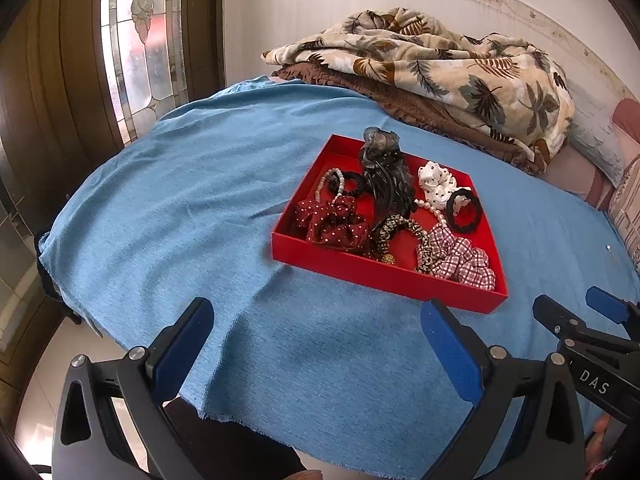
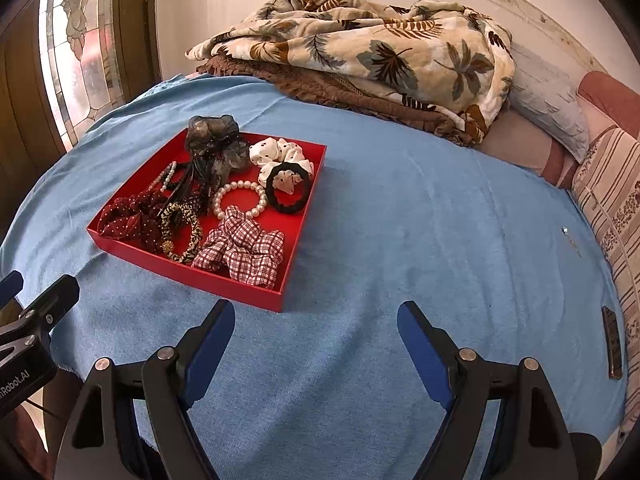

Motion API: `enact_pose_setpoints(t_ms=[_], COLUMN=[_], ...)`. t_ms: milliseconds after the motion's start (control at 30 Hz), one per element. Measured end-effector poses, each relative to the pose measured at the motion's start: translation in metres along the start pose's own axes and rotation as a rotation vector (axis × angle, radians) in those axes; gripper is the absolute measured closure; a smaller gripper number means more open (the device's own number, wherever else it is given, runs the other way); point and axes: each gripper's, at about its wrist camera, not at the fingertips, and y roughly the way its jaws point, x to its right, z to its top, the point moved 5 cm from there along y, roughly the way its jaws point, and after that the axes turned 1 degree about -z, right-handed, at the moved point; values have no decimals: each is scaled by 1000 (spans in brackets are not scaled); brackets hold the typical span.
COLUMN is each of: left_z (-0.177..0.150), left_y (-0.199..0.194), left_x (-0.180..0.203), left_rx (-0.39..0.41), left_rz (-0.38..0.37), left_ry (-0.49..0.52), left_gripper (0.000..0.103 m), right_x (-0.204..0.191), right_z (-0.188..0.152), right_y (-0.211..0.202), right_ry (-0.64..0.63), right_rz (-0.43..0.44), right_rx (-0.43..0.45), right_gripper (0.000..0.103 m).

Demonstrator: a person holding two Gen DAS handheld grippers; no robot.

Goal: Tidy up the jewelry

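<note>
A red tray [image 1: 376, 274] [image 2: 182, 270] lies on the blue cloth and holds several hair ties and bracelets: a dark red dotted scrunchie [image 1: 332, 222] [image 2: 132, 220], a red-check scrunchie [image 1: 460, 258] [image 2: 244, 252], a white dotted scrunchie [image 1: 436, 182] [image 2: 280, 152], a black hair tie [image 1: 463, 212] [image 2: 289, 190], a pearl bracelet [image 2: 240, 200], a leopard band [image 2: 184, 232] and a grey gauze clip [image 1: 384, 160] [image 2: 216, 140]. My left gripper [image 1: 316, 320] is open and empty, in front of the tray. My right gripper [image 2: 316, 322] is open and empty, at the tray's right front corner.
A blue cloth [image 1: 180, 208] [image 2: 440, 220] covers the bed. A folded leaf-print quilt [image 1: 460, 68] [image 2: 380, 48] lies at the back. Striped pillows [image 2: 612, 200] sit at the right. A small dark bar [image 2: 612, 342] lies near the cloth's right edge. A glass door [image 1: 136, 40] is at the left.
</note>
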Motion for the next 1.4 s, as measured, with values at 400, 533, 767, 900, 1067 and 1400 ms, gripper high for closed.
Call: enact_pose_setpoints(t_ms=[400,533,767,900,1067,1400], left_z=[-3,-4,-6,-8,-9,-11], left_y=[3,3,8,9,12,16], left_x=[6,8,9,9,8,7], left_rx=[-21,-23,-40,-47,-60,-75], left_rz=[-8,-10,-12,-10,-7,-12], left_ry=[14,23,22,22,22,16], left_gripper=[0,0,0,0,0,0], right_x=[1,2,2,2,0,-6], right_z=[-5,-7,-9,-9,-11,-12], right_y=[2,4,6,6,9,10], right_ry=[6,14,15,16,15,-7], right_rz=[13,17,20,19,22,22], right_rx=[-4,-9,-13,-15,-21,-12], right_gripper=[16,16,15,15,15,13])
